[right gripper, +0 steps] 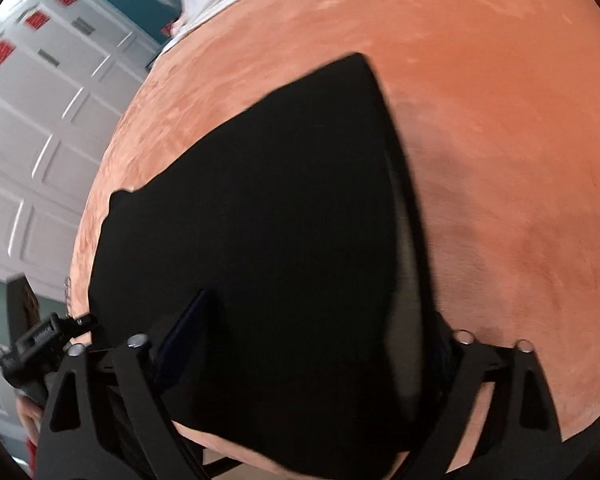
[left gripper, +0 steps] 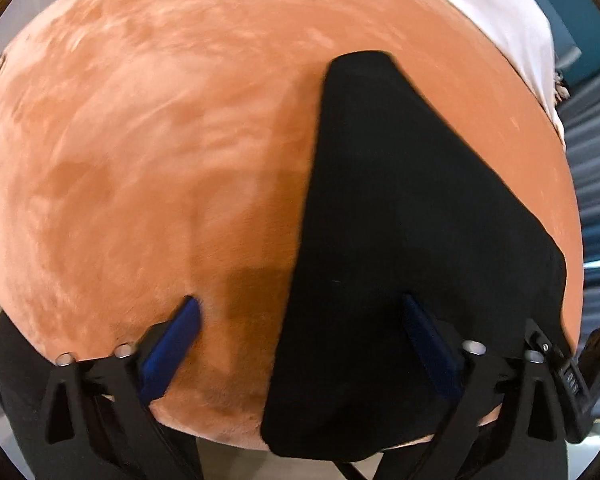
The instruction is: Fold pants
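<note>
While the black pants (left gripper: 400, 240) lie flat on the orange plush surface (left gripper: 140, 140), their long axis runs from the near edge toward the far side, narrowing to a blunt end that points away; the left gripper (left gripper: 300, 344) hovers with fingers spread wide, its right pad over the fabric and its left pad over bare plush; the right gripper (right gripper: 320, 344) is likewise spread above the pants (right gripper: 260, 220); white cloth (left gripper: 500, 20) lies at the far edge.
</note>
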Demonstrator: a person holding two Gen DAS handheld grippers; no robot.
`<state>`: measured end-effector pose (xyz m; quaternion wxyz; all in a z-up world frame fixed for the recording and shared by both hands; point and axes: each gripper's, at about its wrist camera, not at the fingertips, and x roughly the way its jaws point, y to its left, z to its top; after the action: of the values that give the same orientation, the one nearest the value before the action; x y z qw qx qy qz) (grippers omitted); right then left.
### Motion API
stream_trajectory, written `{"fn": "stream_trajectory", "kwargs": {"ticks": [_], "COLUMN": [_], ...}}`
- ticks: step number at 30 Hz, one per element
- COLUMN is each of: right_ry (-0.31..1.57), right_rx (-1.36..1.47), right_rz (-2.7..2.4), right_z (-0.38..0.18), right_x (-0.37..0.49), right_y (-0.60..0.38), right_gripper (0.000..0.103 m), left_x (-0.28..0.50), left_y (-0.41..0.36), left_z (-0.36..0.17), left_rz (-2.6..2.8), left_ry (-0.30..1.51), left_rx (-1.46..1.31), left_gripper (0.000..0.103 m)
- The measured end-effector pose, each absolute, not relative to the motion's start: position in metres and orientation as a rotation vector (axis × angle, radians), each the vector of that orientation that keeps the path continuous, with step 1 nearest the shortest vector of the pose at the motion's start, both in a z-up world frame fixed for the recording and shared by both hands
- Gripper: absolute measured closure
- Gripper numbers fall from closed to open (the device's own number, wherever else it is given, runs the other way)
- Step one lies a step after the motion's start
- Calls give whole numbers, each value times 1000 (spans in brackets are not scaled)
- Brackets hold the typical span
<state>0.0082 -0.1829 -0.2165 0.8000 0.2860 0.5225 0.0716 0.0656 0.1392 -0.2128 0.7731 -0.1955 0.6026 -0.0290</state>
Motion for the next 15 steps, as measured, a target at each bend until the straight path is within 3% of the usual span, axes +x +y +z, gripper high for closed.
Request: {"fn": "stream_trajectory", "kwargs": {"ticks": [1,2,4,10,15], "right_ry": [1124,1124,1122,975,778], "right_rx": [677,708,700,706,642], "right_rz": [177,187,179,251,282], "right_z": [-217,-216,-205,-130,-50], "right_x": [7,6,4,12,71], "right_y": [-186,-186,-184,-191,-207], "right_gripper": [51,65,69,71,71], "left_x": [66,67,72,104,168], "left_y": [135,132,119,106,77], "left_z": [-209,-204,-188,-86,-4], "left_rz": [-156,-148,-127,-289,-371], "left_ry": [1300,1301,1291,1091,906], "left_rx": [-482,-476,-380,-370,-279], "left_gripper": [74,74,86,89,88]}}
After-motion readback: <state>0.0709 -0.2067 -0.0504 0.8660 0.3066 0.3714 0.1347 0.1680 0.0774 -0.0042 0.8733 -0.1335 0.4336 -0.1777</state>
